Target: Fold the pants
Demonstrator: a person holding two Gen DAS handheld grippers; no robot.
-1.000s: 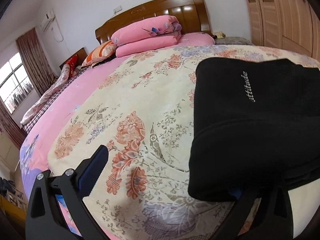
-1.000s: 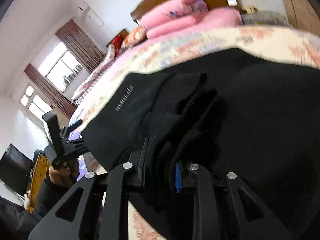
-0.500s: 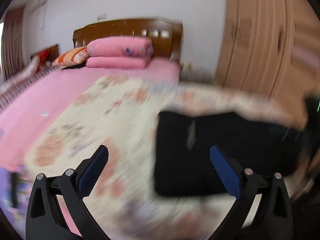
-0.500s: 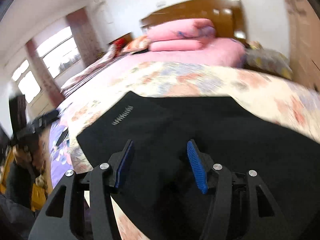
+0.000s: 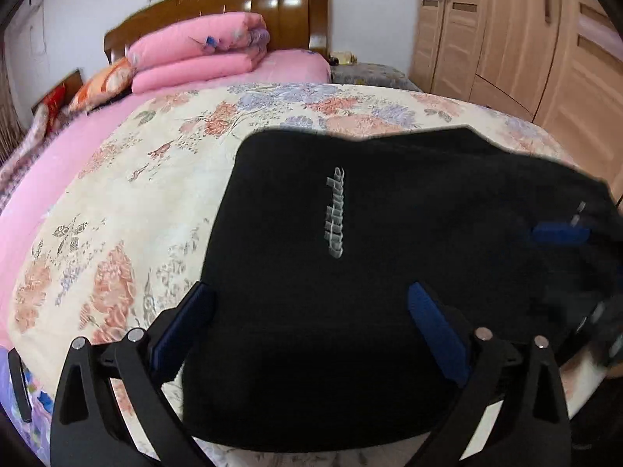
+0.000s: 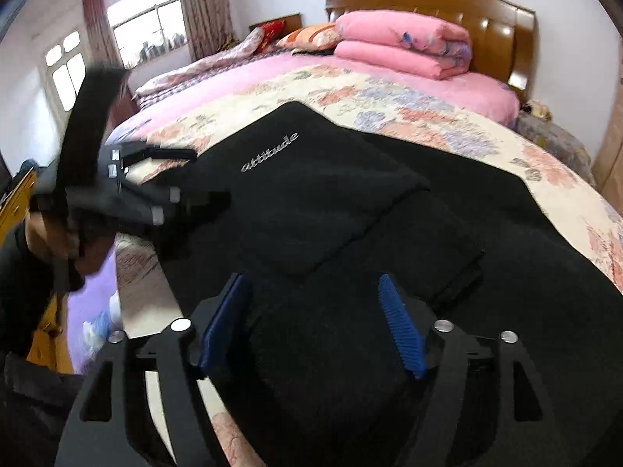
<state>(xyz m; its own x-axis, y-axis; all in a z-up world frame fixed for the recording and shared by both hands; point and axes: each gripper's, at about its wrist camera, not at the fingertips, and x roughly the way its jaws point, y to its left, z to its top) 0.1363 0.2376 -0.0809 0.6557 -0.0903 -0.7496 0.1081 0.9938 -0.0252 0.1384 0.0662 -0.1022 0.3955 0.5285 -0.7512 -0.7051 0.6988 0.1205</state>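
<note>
Black pants [image 5: 350, 233], folded, lie on the floral bedspread [image 5: 155, 179] near the foot edge of the bed. Left gripper [image 5: 307, 323] and right gripper [image 6: 311, 319] are both above the fabric, fingers spread wide, pinching nothing.

Both wrist cameras look low and close across the bed [image 5: 117, 202] toward its headboard [image 6: 486, 19] (2 shared landmarks).

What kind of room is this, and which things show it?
A home bedroom: black pants lie on a bed with a wooden headboard, folded pink quilts sit near it, and a wooden wardrobe stands beside.
</note>
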